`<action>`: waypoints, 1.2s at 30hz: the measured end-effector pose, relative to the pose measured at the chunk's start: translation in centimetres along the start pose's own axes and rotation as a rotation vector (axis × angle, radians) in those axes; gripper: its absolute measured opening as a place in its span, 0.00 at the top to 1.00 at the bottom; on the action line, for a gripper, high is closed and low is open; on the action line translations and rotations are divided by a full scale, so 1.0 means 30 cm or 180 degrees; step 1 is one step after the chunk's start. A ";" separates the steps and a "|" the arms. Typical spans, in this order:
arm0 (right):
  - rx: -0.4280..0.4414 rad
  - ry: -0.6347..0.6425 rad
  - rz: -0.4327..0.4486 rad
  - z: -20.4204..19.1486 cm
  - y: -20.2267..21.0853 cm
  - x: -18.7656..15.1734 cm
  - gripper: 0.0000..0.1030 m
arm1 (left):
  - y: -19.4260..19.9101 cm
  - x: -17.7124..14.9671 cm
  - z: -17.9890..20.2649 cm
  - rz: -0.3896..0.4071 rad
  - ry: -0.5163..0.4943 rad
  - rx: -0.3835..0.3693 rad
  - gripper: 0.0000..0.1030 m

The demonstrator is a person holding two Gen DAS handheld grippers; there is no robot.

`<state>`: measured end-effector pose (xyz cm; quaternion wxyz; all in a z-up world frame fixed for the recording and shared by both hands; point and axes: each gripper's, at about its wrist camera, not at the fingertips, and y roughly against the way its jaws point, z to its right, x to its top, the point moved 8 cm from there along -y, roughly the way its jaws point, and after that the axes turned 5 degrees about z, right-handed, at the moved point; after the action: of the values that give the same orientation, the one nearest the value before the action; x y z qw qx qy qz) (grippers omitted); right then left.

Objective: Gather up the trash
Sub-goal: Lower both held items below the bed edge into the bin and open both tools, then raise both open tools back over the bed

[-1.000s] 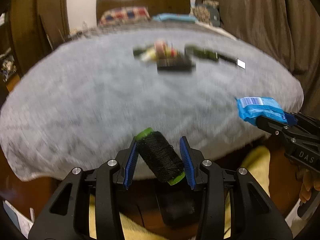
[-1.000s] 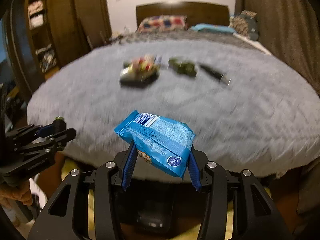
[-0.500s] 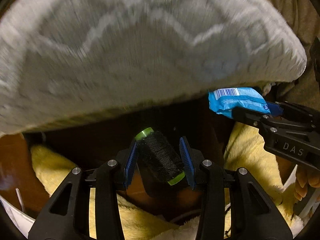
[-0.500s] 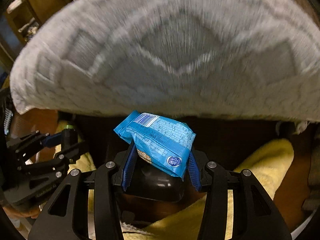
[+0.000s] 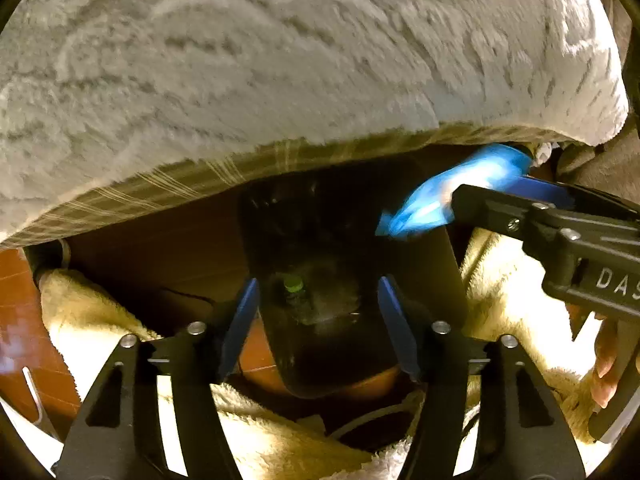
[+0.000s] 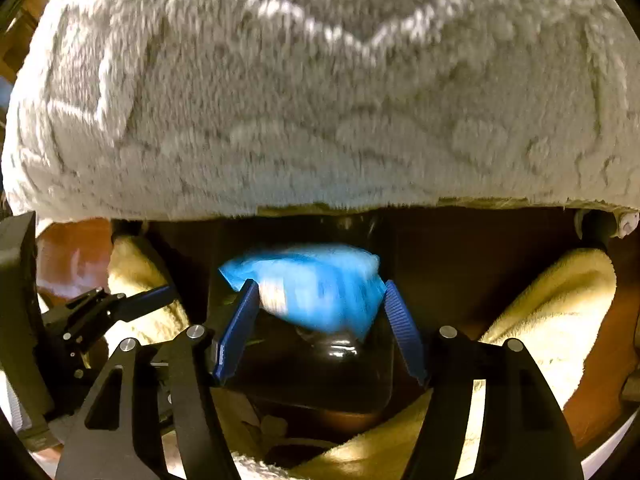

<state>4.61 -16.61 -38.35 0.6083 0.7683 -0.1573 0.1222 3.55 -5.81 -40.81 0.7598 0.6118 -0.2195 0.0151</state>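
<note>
Left wrist view: the grey blanket's (image 5: pixel 280 60) hem overhangs the top half, leaving a dark gap below it. There a black bin (image 5: pixel 320 340) stands open-mouthed on the brown floor, hemmed by yellow plush fabric (image 5: pixel 504 292) on both sides. The left tool (image 5: pixel 318 304) points steeply down over the bin; its jaws have just been opening and stand released, nothing between them. The black thread spool (image 5: pixel 294 290) lies inside the bin, green end toward the camera, long axis running down into it. To the right, the blurred blue wrapper (image 5: pixel 460 188) sits at the right tool's tip, above the bin's rim.

Right wrist view: the right tool's (image 6: pixel 316 308) jaws have just been opening; the wrapper, long axis crosswise, is between the pads over the bin, but blur hides any contact.
</note>
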 end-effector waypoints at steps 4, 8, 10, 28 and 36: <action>-0.0019 -0.0022 0.0123 0.005 0.049 0.039 0.31 | 0.061 0.020 -0.013 0.0143 -0.0044 0.0096 0.32; -0.0064 -0.0013 0.0415 0.012 0.166 0.093 0.21 | 0.164 0.062 -0.015 0.0366 -0.0064 0.0190 0.24; -0.0138 0.0003 0.0650 0.029 0.258 0.133 0.15 | 0.250 0.101 -0.016 0.0569 -0.0074 0.0257 0.20; -0.0709 -0.0042 0.1795 0.247 0.674 0.443 0.05 | 0.668 0.454 -0.001 0.1506 -0.0110 0.0376 0.08; -0.0794 -0.0103 0.1791 0.319 0.612 0.613 0.05 | 0.614 0.681 0.037 0.1564 -0.0151 0.0359 0.08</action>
<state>14.33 -31.51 -17.15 0.6376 0.6158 -0.3873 0.2534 16.27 -7.26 -16.44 0.6926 0.5818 -0.3782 0.1971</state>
